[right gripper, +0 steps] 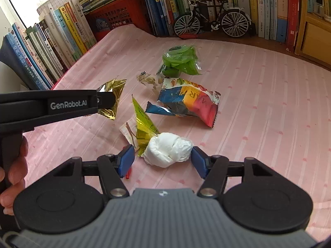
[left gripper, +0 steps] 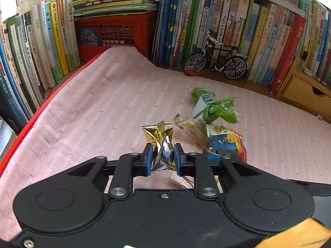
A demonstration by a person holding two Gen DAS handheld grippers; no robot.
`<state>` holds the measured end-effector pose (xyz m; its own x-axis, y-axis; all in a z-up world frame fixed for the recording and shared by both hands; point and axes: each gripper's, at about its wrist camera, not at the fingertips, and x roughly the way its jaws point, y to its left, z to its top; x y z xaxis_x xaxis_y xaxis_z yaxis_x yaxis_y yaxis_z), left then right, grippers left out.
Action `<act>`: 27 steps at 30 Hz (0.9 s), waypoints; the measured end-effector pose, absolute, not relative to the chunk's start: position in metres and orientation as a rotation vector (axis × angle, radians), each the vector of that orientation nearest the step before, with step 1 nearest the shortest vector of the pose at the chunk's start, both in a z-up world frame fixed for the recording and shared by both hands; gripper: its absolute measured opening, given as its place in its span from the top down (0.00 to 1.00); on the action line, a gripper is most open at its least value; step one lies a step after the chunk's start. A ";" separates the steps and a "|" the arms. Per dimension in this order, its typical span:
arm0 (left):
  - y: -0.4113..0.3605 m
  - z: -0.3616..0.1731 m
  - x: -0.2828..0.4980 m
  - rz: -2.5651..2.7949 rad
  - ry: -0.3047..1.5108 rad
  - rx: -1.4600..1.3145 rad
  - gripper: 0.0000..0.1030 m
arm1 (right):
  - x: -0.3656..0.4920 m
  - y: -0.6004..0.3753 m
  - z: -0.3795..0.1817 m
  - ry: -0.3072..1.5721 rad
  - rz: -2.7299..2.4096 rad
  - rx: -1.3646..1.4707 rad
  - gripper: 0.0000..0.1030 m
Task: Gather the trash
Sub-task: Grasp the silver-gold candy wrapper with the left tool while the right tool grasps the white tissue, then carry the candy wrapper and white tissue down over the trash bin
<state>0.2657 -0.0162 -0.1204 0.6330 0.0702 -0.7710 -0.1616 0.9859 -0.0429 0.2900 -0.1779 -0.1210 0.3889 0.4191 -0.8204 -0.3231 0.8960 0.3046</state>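
Left wrist view, gripper: the left gripper (left gripper: pixel 163 155) is clenched on the gold foil wrapper (left gripper: pixel 160 138), held just above the pink striped cloth (left gripper: pixel 93 107).
Left wrist view, trash left: the green wrapper (left gripper: pixel 215 107), a pale nut wrapper (left gripper: pixel 192 127) and the multicoloured snack bag (left gripper: pixel 225 140) lie to the right of the gripper, close together.
Left wrist view, collection point: no bin or bag shows among the books (left gripper: pixel 238 26), red crate (left gripper: pixel 115 31) and model bicycle (left gripper: pixel 217 62).

Right wrist view, gripper: the right gripper (right gripper: pixel 163 160) is released, jaws spread either side of the white crumpled tissue (right gripper: pixel 168 152), not closed on it.
Right wrist view, trash left: a yellow-green foil scrap (right gripper: pixel 142 122) touches the tissue on its left; a small red piece (right gripper: pixel 128 174) lies near the left jaw.
Right wrist view, hand: a hand (right gripper: pixel 12 165) grips the left tool's handle.

Progress estimate: early; one piece held, one about to be taken, roughly six on the cloth.
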 end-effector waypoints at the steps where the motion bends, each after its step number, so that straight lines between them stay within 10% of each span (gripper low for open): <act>1: -0.016 -0.119 0.265 0.135 0.873 -0.112 0.81 | 0.291 -0.177 -0.122 1.076 0.474 0.099 0.34; 6: -0.015 -0.111 0.257 0.137 0.858 -0.106 0.81 | 0.289 -0.179 -0.120 1.076 0.465 0.096 0.59; 27: -0.016 -0.091 0.187 0.000 0.802 -0.102 0.81 | 0.238 -0.219 -0.075 0.985 0.265 0.178 0.62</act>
